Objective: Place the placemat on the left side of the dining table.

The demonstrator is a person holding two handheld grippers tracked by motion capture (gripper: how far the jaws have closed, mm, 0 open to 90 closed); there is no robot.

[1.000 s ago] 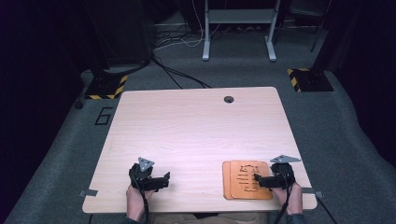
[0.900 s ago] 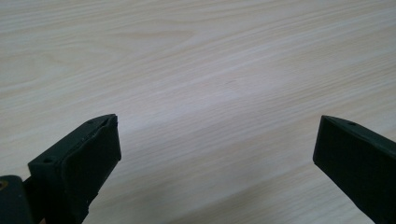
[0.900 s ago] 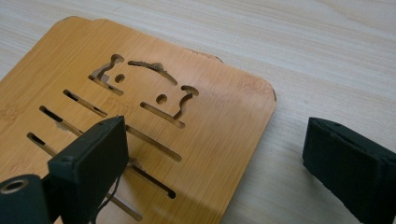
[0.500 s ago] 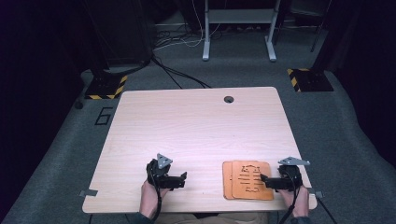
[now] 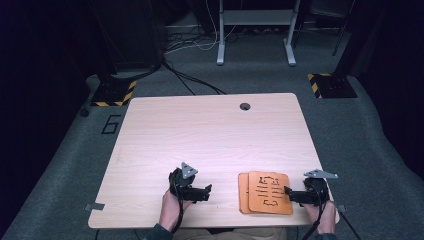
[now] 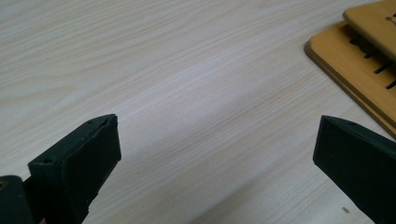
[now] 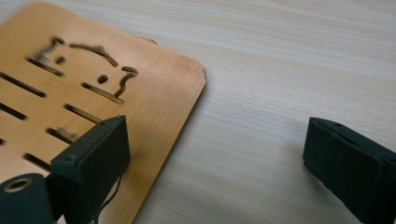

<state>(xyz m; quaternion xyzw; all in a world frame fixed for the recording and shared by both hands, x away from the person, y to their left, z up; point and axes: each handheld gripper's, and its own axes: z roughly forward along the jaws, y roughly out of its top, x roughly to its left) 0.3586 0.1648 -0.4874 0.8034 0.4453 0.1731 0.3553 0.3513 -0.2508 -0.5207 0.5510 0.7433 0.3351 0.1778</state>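
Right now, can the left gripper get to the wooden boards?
Probably yes. The left gripper is open and points at the wooden boards, with bare table between them and nothing in the way.

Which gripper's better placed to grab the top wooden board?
Right. The right gripper is open at the top wooden board's edge, one jaw over it. The left gripper is open over bare table, apart from it.
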